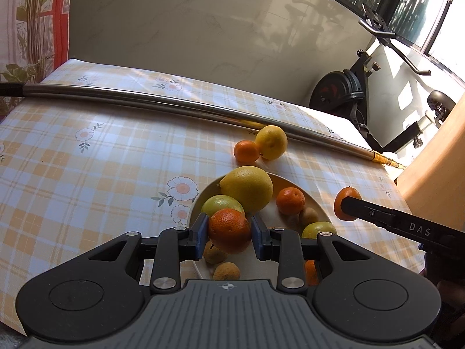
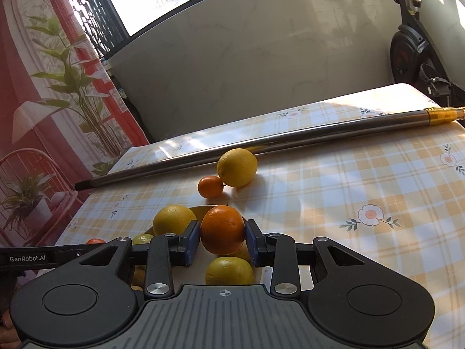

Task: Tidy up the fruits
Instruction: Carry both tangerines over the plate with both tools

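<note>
Both sets of jaws are gripping fruit: the left gripper [image 1: 230, 229] is clasping an orange [image 1: 229, 230] above the white bowl [image 1: 315, 205], while the right gripper [image 2: 223, 230] is clasping another orange [image 2: 223, 229]. A lemon [image 1: 271, 142] and mandarin [image 1: 246, 151] are sitting touching on the checked tabletop [image 1: 87, 174].

The left claw [image 1: 229, 234] covers the lower side of the orange [image 1: 229, 230] it pinches; behind that orange a green citrus [image 1: 221, 202] shows only its top; the plate [image 1: 286, 181] is hidden along its near rim by the claw body; a small brown fruit [image 1: 226, 271] below the claw is half covered; from the right wrist, the right claw [image 2: 223, 240] hides most of the plate, and a yellow-green fruit [image 2: 229, 270] beneath it is cut by the body.
</note>
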The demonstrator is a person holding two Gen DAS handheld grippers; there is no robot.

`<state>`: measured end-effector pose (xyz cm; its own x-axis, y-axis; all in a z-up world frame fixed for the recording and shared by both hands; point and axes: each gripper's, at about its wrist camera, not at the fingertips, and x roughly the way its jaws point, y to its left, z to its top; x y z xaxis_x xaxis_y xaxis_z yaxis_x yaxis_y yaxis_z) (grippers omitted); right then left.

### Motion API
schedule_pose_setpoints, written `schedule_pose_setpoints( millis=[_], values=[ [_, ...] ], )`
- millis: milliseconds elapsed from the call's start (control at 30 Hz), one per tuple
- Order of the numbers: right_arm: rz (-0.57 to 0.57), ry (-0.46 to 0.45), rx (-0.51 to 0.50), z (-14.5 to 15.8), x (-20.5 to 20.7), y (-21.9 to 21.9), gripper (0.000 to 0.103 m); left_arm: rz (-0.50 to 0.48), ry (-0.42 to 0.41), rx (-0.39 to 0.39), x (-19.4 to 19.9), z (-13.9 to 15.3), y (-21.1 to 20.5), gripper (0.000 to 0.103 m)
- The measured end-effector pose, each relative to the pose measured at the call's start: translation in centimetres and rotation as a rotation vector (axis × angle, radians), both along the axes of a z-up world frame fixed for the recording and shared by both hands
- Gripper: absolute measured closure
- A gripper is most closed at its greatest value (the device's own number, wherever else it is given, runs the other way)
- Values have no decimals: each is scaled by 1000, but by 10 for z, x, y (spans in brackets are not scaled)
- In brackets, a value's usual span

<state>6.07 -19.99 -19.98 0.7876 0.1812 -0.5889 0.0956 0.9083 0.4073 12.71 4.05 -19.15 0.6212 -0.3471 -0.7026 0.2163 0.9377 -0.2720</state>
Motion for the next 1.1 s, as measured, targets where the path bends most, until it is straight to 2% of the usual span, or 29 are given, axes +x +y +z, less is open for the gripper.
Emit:
schedule_pose_setpoints(
  millis=[233, 367, 667, 900, 1100],
  values=[
    [20, 2, -23, 4, 1, 9, 72, 11, 2, -11, -1, 0, 2, 70],
    [23, 4, -30, 4, 3, 9, 72, 27, 10, -43, -2, 0, 8, 70],
    [47, -1, -51, 6, 4, 17, 72, 31, 20, -41, -2, -2, 9, 70],
    [51, 2, -51, 7, 2, 18, 72, 11, 31, -33, -5, -5, 3, 70],
    [58, 0, -52, 6, -1, 20, 72, -63, 54, -6, -13, -13, -16, 70]
  ],
)
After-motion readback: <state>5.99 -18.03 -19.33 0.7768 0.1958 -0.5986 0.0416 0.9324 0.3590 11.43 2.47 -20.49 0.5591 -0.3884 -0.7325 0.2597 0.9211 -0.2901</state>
